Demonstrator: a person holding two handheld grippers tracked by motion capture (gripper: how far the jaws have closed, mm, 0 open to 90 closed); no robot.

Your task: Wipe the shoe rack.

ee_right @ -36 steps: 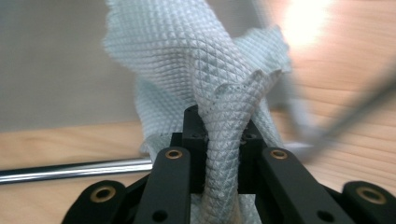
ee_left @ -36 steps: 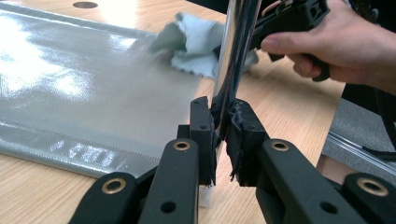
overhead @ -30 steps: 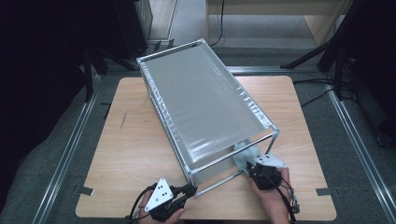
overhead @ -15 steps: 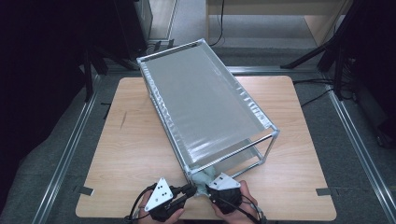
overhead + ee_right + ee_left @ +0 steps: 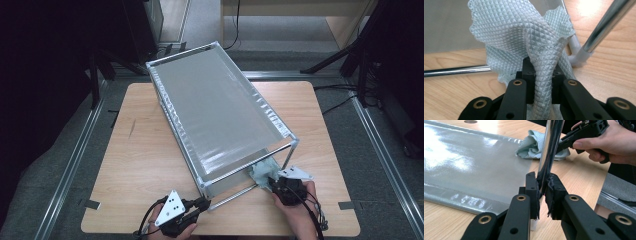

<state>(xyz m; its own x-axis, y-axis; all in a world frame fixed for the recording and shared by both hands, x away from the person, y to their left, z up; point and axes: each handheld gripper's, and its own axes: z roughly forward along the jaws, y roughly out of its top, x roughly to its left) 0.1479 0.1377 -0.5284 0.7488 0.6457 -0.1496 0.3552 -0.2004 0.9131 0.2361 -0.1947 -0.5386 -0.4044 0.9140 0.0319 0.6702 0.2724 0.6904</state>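
Left tongs (image 5: 541, 195) clamp the rack (image 5: 220, 107) post; right tongs (image 5: 543, 75) grip the cloth (image 5: 524, 37) beside it, wiping probably barely begun.

Cloth (image 5: 262, 172) partly hidden behind rack frame (image 5: 250, 172); chrome post (image 5: 550, 147) cut off at top edge.

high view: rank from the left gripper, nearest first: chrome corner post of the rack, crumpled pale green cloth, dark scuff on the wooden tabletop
From the left gripper:
1. Chrome corner post of the rack: clamped in its jaws, at the rack's near left corner.
2. Crumpled pale green cloth: to the right, under the rack's near end, held by the right gripper.
3. Dark scuff on the wooden tabletop: farther back, left of the rack.
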